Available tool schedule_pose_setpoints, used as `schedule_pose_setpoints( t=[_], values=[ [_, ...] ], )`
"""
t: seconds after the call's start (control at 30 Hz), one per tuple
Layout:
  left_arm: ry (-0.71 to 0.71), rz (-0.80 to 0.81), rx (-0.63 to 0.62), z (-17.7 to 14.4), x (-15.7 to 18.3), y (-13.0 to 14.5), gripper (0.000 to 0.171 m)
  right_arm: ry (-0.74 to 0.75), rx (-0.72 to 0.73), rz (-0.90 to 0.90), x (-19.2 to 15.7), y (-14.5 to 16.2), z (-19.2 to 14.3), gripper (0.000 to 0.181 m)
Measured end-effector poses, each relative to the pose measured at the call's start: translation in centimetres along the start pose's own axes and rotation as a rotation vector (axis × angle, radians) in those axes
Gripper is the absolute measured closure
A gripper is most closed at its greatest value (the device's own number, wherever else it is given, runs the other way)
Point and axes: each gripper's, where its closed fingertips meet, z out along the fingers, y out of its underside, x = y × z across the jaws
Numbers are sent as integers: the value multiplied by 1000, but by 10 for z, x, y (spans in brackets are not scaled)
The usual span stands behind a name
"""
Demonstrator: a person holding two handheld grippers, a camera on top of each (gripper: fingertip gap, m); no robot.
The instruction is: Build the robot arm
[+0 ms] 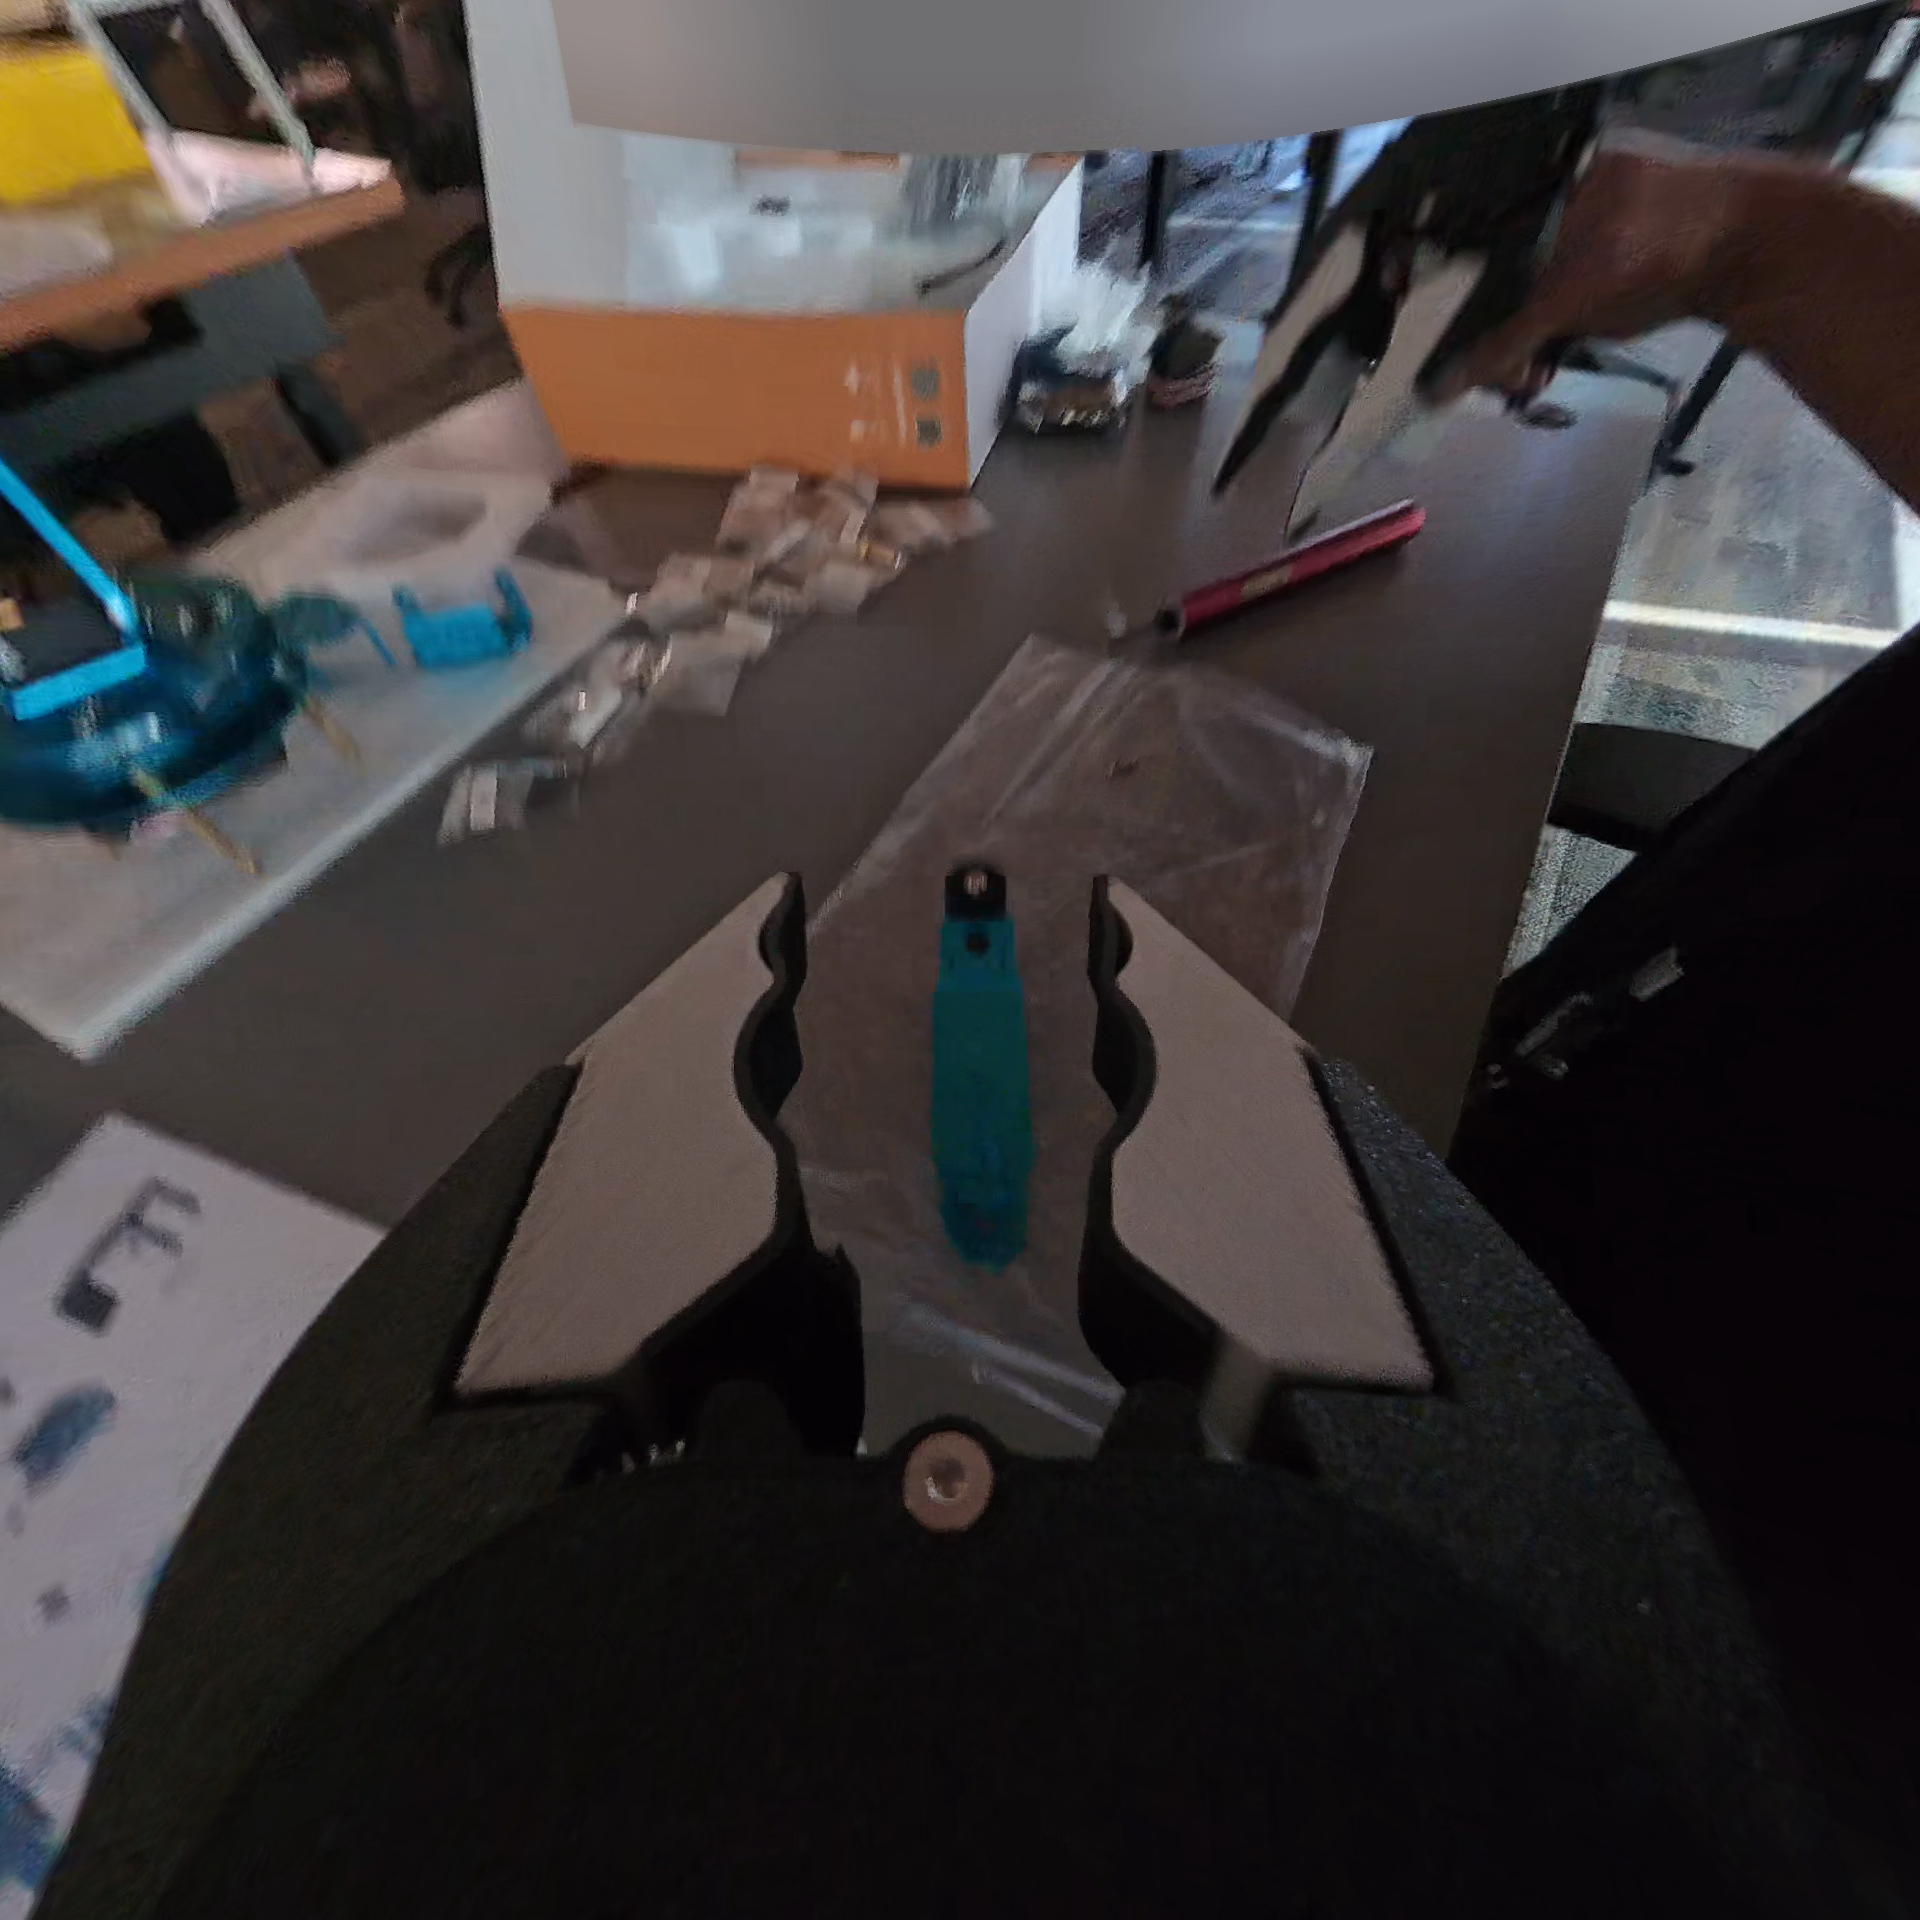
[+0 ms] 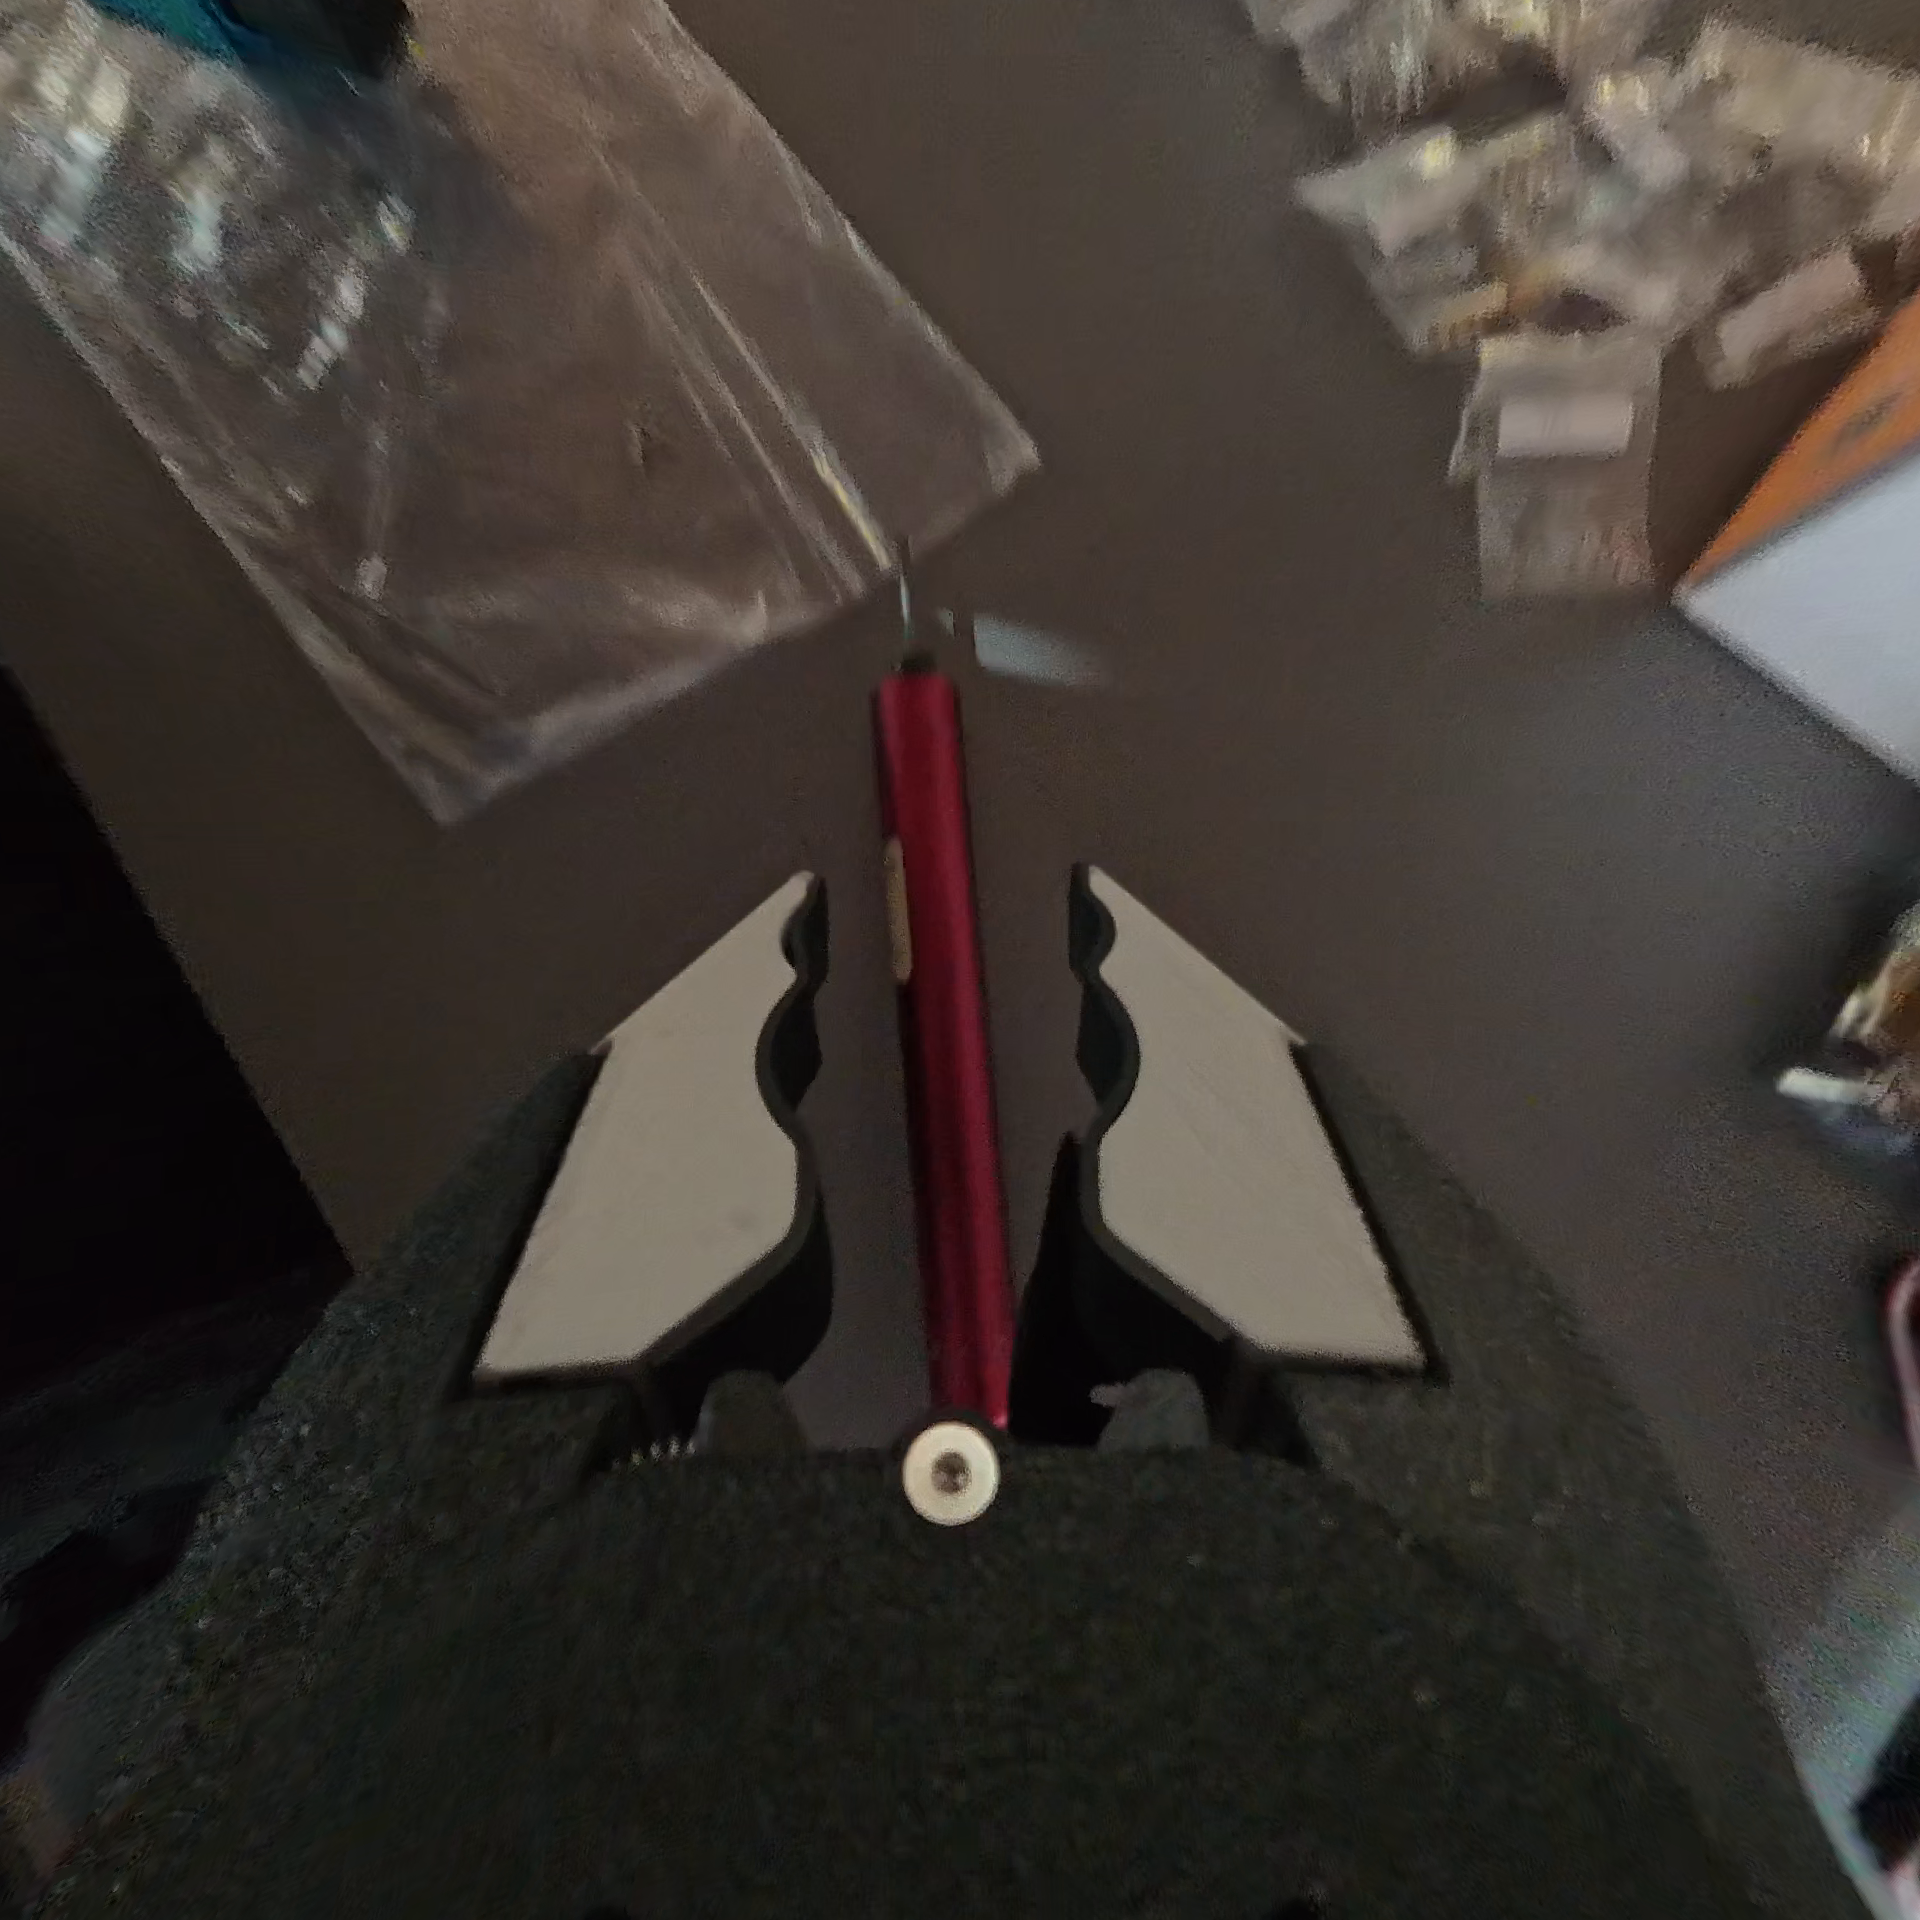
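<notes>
In the left wrist view the left gripper (image 1: 948, 883) hangs over a clear plastic bag (image 1: 1122, 810) on the dark table (image 1: 1455, 644), its fingers spread wide and gripping nothing; a teal part (image 1: 977, 1101) with a small black, screw-tipped end lies lengthwise in the gap between them, touching neither finger, on or inside the bag — which one cannot be told. Farther off at upper right, the right gripper (image 1: 1262, 499) points down at a slant, held by a person's hand (image 1: 1621, 270), its tips just above a red pen-shaped tool (image 1: 1294, 566) lying on the table. An orange and white box (image 1: 748, 395), a scatter of small packets (image 1: 727, 603) and a blue assembly (image 1: 125, 707) sit to the left. In the right wrist view the right gripper (image 2: 948, 883) is likewise released, fingers apart, with the red pen-shaped tool (image 2: 940, 997) running straight up the gap between them — slim, metallic, a thin bit at its far end near the corner of the clear plastic bag (image 2: 540, 416). It touches neither finger.
</notes>
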Motion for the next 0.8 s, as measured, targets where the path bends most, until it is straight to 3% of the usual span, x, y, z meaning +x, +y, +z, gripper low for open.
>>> schedule_pose_setpoints(
  t=[0.13,0.23,0.37,0.5,0.67,0.8],
  values=[
    [66,175,-10,41,12,-53,127,57,57,80,3,26,6,134],
    [124,335,-109,88,39,-68,127,49,68,81,1,34,10,137],
    [176,582,-217,156,91,-61,124,69,72,28,-2,40,8,142],
    [232,764,-333,224,124,-22,124,42,83,39,-3,44,8,146],
    [285,800,-376,275,134,-8,122,18,95,47,-3,44,8,161],
    [234,959,-394,298,129,0,117,-20,128,88,3,40,5,162]
  ],
)
